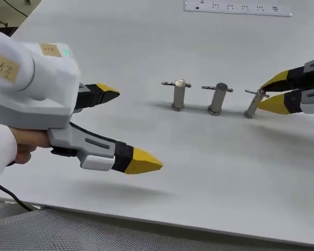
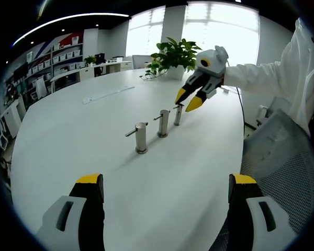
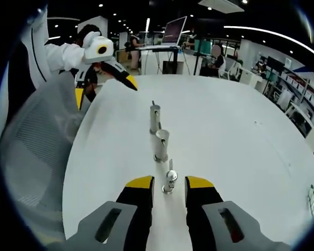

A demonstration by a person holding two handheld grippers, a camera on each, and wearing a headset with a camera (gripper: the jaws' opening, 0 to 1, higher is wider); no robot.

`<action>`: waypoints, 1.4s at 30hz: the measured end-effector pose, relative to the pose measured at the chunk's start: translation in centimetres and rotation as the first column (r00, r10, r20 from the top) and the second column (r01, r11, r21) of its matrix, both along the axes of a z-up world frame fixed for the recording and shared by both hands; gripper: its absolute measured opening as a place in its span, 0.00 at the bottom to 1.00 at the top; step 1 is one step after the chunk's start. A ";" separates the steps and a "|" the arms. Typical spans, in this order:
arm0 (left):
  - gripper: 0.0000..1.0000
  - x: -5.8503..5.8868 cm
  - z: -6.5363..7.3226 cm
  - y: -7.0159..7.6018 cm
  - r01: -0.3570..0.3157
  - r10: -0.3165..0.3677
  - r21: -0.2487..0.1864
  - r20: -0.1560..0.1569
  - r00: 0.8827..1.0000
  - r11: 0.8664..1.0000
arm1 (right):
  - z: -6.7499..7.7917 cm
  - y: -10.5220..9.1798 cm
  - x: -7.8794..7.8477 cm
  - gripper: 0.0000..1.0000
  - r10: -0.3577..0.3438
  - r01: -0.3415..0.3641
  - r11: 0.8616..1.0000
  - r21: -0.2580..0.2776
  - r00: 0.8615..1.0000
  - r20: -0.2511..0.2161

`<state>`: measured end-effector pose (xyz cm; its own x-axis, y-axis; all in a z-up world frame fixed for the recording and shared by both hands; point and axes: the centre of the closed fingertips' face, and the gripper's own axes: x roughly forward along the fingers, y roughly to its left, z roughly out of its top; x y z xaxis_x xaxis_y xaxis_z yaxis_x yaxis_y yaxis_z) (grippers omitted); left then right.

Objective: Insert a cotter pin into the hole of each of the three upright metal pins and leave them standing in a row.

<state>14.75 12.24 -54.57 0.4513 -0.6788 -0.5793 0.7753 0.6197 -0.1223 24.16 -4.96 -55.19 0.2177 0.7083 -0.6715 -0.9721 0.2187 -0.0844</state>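
Observation:
Three metal pins stand in a row on the white table (image 1: 209, 172): the left pin (image 1: 178, 97) and middle pin (image 1: 217, 99) are upright, the right pin (image 1: 254, 104) leans. Each has a thin cotter pin across its head. My right gripper (image 1: 261, 98) is open, its yellow tips on either side of the leaning pin's top; in the right gripper view that pin (image 3: 170, 182) sits between the jaws with a gap on both sides. My left gripper (image 1: 138, 129) hangs wide open and empty over the table's left front, well apart from the row (image 2: 163, 123).
A white power strip (image 1: 238, 8) lies at the table's far edge. A grey mesh chair (image 1: 68, 230) sits below the near edge. A potted plant (image 2: 172, 55) stands at the table's far end in the left gripper view. A person's white sleeve (image 2: 272, 73) holds the right gripper.

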 end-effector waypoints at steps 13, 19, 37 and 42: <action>0.99 0.2 1.7 0.5 -0.060 0.062 -0.076 0.026 0.998 0.995 | 2.3 0.3 -2.6 0.38 -0.177 0.182 0.978 0.105 0.983 -0.055; 0.99 -0.3 2.7 0.7 -0.085 0.090 -0.120 0.033 0.995 0.989 | 3.1 0.0 -3.9 0.50 -0.244 0.254 0.958 0.137 0.966 -0.084; 0.99 -1.6 3.7 1.7 -0.110 0.119 -0.162 0.048 0.992 0.981 | 3.9 -0.6 -7.4 0.72 -0.388 0.404 0.896 0.181 0.914 -0.120; 0.99 -1.9 3.6 2.1 -0.127 0.135 -0.171 0.038 0.990 0.977 | 3.7 -0.8 -8.4 0.81 -0.419 0.439 0.882 0.174 0.897 -0.139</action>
